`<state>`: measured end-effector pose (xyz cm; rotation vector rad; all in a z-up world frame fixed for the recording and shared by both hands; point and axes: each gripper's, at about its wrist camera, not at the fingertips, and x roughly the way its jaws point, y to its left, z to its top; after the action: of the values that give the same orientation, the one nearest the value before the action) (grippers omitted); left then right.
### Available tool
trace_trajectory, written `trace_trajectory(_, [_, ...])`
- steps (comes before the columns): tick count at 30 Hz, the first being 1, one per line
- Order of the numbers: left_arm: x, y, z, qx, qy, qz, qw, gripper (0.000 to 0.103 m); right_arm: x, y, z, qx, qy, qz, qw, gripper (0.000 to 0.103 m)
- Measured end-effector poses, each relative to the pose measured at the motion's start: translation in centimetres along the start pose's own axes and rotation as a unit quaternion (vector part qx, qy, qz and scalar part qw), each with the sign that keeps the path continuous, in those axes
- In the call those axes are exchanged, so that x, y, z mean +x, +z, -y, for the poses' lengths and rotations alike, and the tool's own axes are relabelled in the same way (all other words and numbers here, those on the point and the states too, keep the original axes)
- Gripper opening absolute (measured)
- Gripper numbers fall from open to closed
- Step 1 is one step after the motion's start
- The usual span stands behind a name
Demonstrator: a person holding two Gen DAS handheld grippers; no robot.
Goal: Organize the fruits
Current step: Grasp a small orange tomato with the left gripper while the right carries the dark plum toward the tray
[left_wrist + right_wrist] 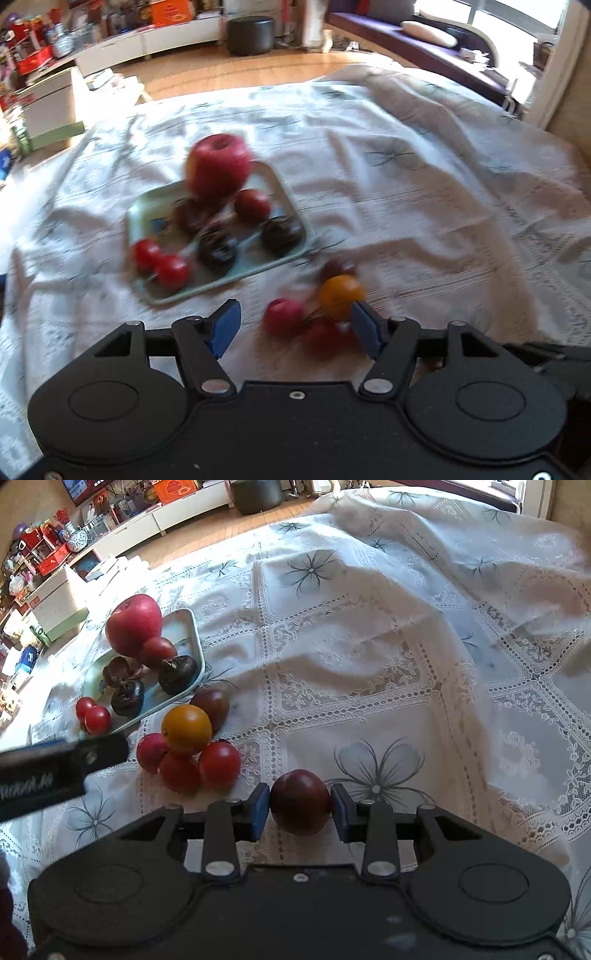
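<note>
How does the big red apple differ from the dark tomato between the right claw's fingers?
The apple is much larger than the dark tomato. The apple is bright red with a stem dimple on top; the dark tomato is deep maroon-brown. The apple sits at the tray's far end, against other fruit, while the dark tomato lies between the right claw's fingers, apart from the pile. Both are round and smooth.

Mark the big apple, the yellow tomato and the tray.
big apple [133, 624], right wrist view, middle of its red skin
yellow tomato [186, 729], right wrist view, centre of its face
tray [184, 627], right wrist view, bare far corner
</note>
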<state>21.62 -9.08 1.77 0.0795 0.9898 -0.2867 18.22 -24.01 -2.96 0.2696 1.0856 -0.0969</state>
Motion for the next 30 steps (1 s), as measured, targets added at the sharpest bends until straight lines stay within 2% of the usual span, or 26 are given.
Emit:
trace_trajectory(3, [1.1,0.6,1.5,0.015,-0.005,-0.006,0.9999,0.068,-0.3,-0.1,0.1,0.003,0.003,0.003,1.000,0.037])
trace_trajectory(9, [3.6,0.8,2.8,0.018,0.030,-0.017,0.9993,0.068,-0.4,-0.4,0.3,0.007,0.006,0.004,1.000,0.037])
trace_trajectory(14, [5.4,1.2,3.1,0.015,0.044,-0.030,0.9985,0.068,-0.5,-0.3,0.5,0.013,0.009,0.004,1.000,0.037])
trace_trajectory(15, [5.7,1.3,3.1,0.012,0.043,-0.033,0.9985,0.064,-0.5,-0.3,0.5,0.013,0.010,0.004,1.000,0.037])
trace_trajectory(16, [5.9,1.3,3.0,0.009,0.031,-0.035,0.9989,0.045,-0.5,-0.3,0.5,0.012,0.010,0.004,1.000,0.037])
trace_trajectory(17, [6.1,1.4,2.9,0.008,0.015,-0.042,0.9990,0.045,-0.5,-0.3,0.5,0.013,0.010,0.004,1.000,0.037])
trace_trajectory(18, [6.0,1.4,2.8,0.000,0.018,-0.044,0.9988,0.045,-0.5,-0.3,0.5,0.012,0.010,0.004,1.000,0.037])
trace_trajectory(23, [3.1,0.6,2.5,0.020,0.054,-0.007,0.9983,0.045,-0.9,-0.4,0.7,0.016,0.013,0.011,1.000,0.037])
trace_trajectory(30, [-4.1,-1.1,0.3,0.021,0.027,0.011,0.9993,0.046,-3.7,-1.4,0.5,0.013,0.036,0.032,0.999,0.037])
